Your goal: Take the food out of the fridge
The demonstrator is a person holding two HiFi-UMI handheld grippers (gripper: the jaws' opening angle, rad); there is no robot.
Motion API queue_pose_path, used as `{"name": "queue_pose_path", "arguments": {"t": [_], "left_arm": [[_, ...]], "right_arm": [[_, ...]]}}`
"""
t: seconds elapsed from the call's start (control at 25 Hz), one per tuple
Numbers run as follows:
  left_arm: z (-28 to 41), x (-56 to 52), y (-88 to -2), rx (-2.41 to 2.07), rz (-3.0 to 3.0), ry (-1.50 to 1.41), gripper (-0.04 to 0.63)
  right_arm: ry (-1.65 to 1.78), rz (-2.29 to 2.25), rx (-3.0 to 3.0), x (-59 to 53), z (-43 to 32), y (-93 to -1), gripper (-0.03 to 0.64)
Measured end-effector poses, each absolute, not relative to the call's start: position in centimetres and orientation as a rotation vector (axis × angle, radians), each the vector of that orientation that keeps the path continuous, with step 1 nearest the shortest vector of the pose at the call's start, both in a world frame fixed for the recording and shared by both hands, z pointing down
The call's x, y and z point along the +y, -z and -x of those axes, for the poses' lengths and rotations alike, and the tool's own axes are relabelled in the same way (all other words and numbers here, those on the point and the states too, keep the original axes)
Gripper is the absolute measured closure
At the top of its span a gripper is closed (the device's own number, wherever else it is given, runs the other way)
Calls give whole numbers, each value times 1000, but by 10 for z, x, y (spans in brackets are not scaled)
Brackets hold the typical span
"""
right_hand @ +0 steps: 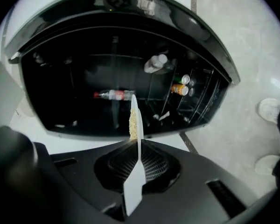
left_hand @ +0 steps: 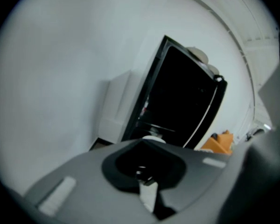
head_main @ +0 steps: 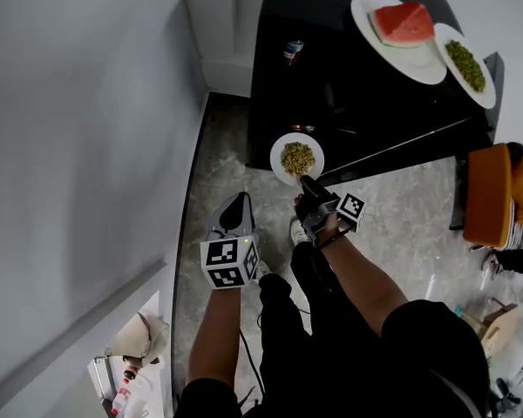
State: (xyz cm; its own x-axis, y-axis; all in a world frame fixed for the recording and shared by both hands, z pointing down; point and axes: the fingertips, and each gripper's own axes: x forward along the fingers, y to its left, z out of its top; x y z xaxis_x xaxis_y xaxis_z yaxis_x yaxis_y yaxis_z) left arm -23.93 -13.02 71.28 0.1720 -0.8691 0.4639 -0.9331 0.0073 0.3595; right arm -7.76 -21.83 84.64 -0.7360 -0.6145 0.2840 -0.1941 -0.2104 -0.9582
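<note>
One plate (head_main: 279, 166) of food (head_main: 297, 158), rim-pinched level in the right gripper (head_main: 306, 182) against spills, hangs before the fridge (head_main: 331, 68); left gripper (head_main: 237, 207) clenched, empty.

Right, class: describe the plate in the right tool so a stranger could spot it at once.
Start at the black fridge. Two plates rest on top; a third white plate hangs lower, in front, gripped at its rim by the right tool. It alone carries yellowish grains, not watermelon or green food.
</note>
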Motion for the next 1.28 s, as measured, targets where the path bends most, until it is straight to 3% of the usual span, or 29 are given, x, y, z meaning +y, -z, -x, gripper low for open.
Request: {"name": "queue_pose_path", "arguments": {"t": [0.28,0.6,1.28], "left_arm": [[239,-117,-629,-1714,-1904,-110,595],[190,-123,-502,-1719,-2032,-165,597],[97,-134,-399,-1732,-2172,-81,596]], "right_arm": [[1992,880,1807,-174,75,-732,606],[1947,862,1818,-146,34,-590,606],[1876,864,1871,-148,-35,-465,606]]}}
